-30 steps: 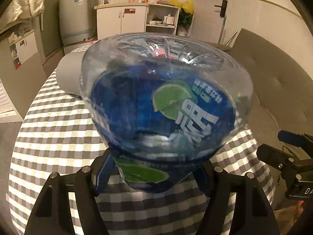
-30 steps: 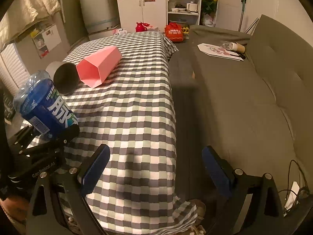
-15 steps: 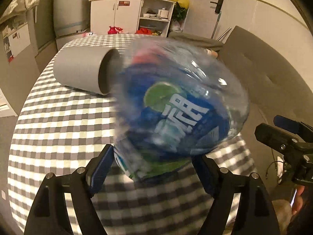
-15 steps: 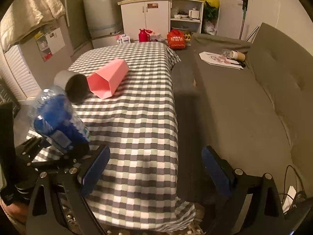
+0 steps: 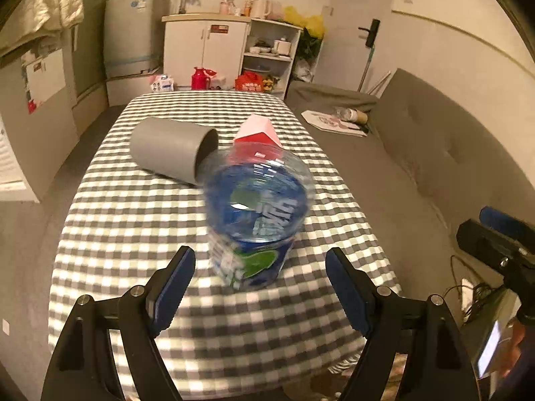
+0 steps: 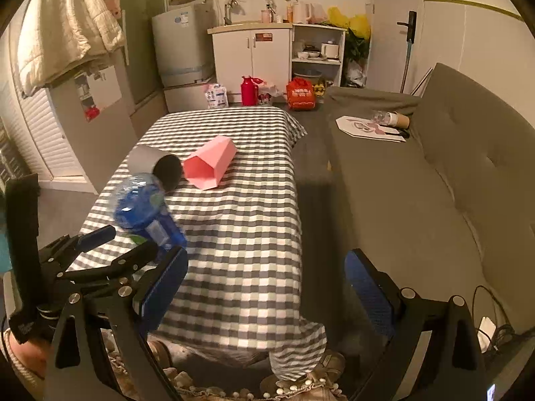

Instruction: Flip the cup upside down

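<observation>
The cup is a cut clear plastic bottle with a blue lime label (image 5: 257, 220). It shows blurred and tilted on the checked tablecloth (image 5: 133, 234), just ahead of my left gripper (image 5: 260, 257). That gripper is open, and both blue pads stand clear of the bottle's sides. In the right wrist view the bottle (image 6: 143, 210) leans beside the left gripper (image 6: 110, 247) near the table's front left corner. My right gripper (image 6: 267, 255) is open and holds nothing, hanging over the table's front right edge.
A grey cup (image 5: 170, 155) lies on its side behind the bottle, mouth toward it. Right of that lies a pink angular cup (image 6: 212, 162). A grey sofa (image 6: 418, 200) runs along the table's right side. Cabinets and red items stand beyond the far edge.
My left gripper has opened and let go of the bottle, then drawn back. The bottle has swung away from the camera and now sits lower, near the cloth.
</observation>
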{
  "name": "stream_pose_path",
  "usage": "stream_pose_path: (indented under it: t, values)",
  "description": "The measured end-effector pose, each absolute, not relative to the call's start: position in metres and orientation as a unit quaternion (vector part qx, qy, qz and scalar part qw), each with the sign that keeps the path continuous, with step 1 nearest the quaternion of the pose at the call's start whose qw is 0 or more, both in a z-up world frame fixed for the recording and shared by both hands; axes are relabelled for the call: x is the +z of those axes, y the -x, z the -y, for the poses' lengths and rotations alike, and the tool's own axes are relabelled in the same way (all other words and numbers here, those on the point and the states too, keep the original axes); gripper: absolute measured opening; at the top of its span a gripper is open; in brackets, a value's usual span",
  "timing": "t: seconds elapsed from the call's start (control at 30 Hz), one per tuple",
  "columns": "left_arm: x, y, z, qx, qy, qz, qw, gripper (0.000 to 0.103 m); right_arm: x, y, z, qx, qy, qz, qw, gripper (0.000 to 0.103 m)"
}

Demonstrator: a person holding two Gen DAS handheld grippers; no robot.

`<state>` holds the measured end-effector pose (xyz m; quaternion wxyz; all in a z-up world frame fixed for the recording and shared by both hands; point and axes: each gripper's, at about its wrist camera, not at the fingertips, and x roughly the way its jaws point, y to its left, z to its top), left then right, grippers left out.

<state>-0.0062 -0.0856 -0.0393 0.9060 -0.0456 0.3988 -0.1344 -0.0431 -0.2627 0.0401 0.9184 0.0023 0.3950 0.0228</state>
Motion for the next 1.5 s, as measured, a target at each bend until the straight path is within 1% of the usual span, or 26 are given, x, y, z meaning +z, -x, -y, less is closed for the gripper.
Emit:
stream_pose_path:
  t: [0.17,0.23,0.4,0.47,0.5,0.53,0.57,0.6,0.7,1.5]
  values:
    - [-0.015,0.04,0.065,-0.114,0.055,-0.363,0.923,0.084,0.051,0.06,0.26,0.037,-0.029,-0.356,0.933,0.096]
    - [-0.008,0.052,0.056,-0.099,0.053,-0.35,0.93,0.087,0.047,0.066,0.258,0.038,-0.038,-0.345,0.937,0.096]
    - [0.0,0.08,0.032,-0.058,0.047,-0.32,0.944,0.087,0.031,0.082,0.248,0.042,-0.041,-0.334,0.941,0.097]
    - [0.001,0.09,0.025,-0.049,0.048,-0.311,0.948,0.087,0.029,0.086,0.243,0.046,-0.039,-0.33,0.942,0.103]
    - [0.001,0.093,0.024,-0.046,0.049,-0.309,0.949,0.087,0.029,0.088,0.24,0.048,-0.037,-0.327,0.943,0.103]
    - [0.002,0.096,0.021,-0.04,0.049,-0.308,0.949,0.09,0.029,0.09,0.239,0.049,-0.036,-0.324,0.944,0.103]
    - [0.002,0.098,0.02,-0.031,0.044,-0.309,0.949,0.097,0.03,0.091,0.237,0.05,-0.036,-0.32,0.945,0.103]
    - [0.002,0.1,0.019,-0.025,0.036,-0.306,0.951,0.1,0.031,0.093,0.236,0.052,-0.036,-0.316,0.947,0.103]
    - [0.004,0.105,0.019,-0.02,0.023,-0.294,0.955,0.1,0.033,0.093,0.233,0.052,-0.035,-0.308,0.949,0.103]
    - [-0.003,0.1,0.008,-0.006,0.027,-0.3,0.953,0.101,0.027,0.089,0.214,0.058,-0.007,-0.316,0.947,0.103]
